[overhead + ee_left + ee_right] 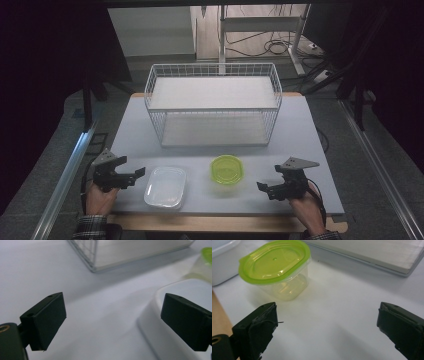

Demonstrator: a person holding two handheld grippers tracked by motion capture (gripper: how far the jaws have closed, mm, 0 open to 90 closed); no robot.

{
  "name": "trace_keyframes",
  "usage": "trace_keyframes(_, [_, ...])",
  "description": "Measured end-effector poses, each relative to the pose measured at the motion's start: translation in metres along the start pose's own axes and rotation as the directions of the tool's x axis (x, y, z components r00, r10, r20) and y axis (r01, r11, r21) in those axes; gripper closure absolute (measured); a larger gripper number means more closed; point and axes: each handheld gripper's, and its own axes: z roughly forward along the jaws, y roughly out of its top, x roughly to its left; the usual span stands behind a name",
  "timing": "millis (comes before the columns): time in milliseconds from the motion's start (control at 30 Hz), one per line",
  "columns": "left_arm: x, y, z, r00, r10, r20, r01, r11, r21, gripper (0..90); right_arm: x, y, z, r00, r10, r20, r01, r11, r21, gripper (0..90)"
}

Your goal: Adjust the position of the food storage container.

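Spanning the bench [125, 125], a wire basket [214, 102] stands well beyond both hand-held grippers. White container [165, 187] lies just beside the left hand-held gripper [138, 174], jaws apart. Green-lidded tub [227, 169] sits near the right hand-held gripper [263, 188], jaws apart, empty.

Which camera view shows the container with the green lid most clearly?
The right gripper view: the green-lidded container appears close and whole, lid and clear body both sharp. The high view shows it small from above. The left gripper view catches a blurred green edge at its upper right corner.
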Motion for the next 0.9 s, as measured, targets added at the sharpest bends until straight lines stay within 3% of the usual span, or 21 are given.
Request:
trace_keyframes(100, [0.007, -0.005, 0.002, 0.9991, -0.031, 0.028, 0.032, 0.9987, -0.039, 4.5, 0.003, -0.001, 0.01, 0.9994, 0.0, 0.035, 0.0, 1.0, 0.008, 2.3])
trace_keyframes(267, [0.007, -0.007, 0.003, 0.9992, -0.037, 0.018, 0.037, 0.9987, -0.034, 4.3, 0.001, -0.003, 0.015, 0.9982, 0.014, 0.059, -0.016, 0.999, 0.038, 2.3])
trace_keyframes(433, [0.0, -0.005, 0.0, 0.9997, 0.001, -0.024, -0.002, 0.9985, -0.055, 4.7, 0.0, -0.001, 0.013, 0.997, 0.02, 0.075, -0.023, 0.999, 0.032, 2.1])
trace_keyframes(633, [-0.006, -0.004, -0.002, 0.9993, 0.021, -0.032, -0.023, 0.9973, -0.069, 6.0, -0.001, 0.0, 0.013, 0.9994, 0.024, 0.024, -0.026, 0.998, 0.06, 1.2])
trace_keyframes(767, [-0.011, -0.003, 0.0, 0.998, 0.046, -0.043, -0.048, 0.9978, -0.047, 6.0, 0.003, 0.005, 0.013, 0.9993, -0.002, 0.037, -0.001, 0.997, 0.081, 6.8])
trace_keyframes(900, [-0.012, -0.003, 0.001, 0.997, 0.055, -0.054, -0.057, 0.9976, -0.039, 5.9, 0.006, 0.008, 0.013, 0.9993, -0.001, 0.036, -0.002, 0.995, 0.095, 19.0])
